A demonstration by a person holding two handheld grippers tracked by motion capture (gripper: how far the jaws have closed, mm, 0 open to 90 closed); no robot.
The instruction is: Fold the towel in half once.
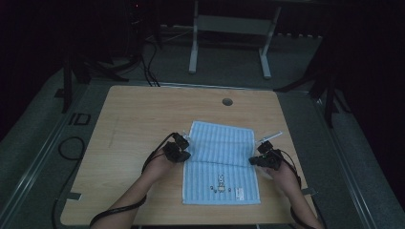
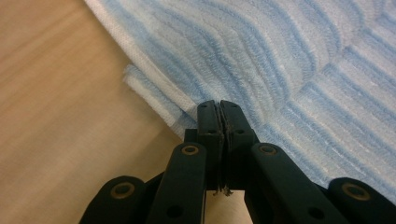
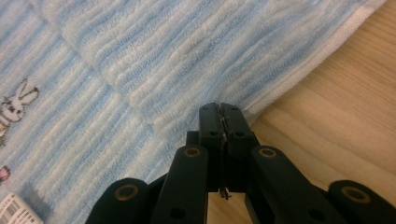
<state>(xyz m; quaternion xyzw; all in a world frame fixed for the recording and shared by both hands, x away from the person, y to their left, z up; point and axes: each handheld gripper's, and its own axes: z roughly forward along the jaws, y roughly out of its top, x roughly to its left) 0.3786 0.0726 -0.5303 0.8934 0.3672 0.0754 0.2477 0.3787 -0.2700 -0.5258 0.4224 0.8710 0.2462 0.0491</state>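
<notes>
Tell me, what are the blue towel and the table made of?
Towel: probably cotton terry; looped, ribbed pile in blue and white stripes with a flat woven white hem.
Table: wood or wood-look laminate, I can't tell which; light grain lines, smooth matte surface.

- I see a towel, light blue with paler stripes, white hem.
- A small rabbit figure is printed on it.
- My two grippers are black.
- The table is light wood grain.

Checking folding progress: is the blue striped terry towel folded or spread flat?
Partly folded: the blue striped terry towel has its far part doubled over, with layered edges in the left gripper view.
</notes>
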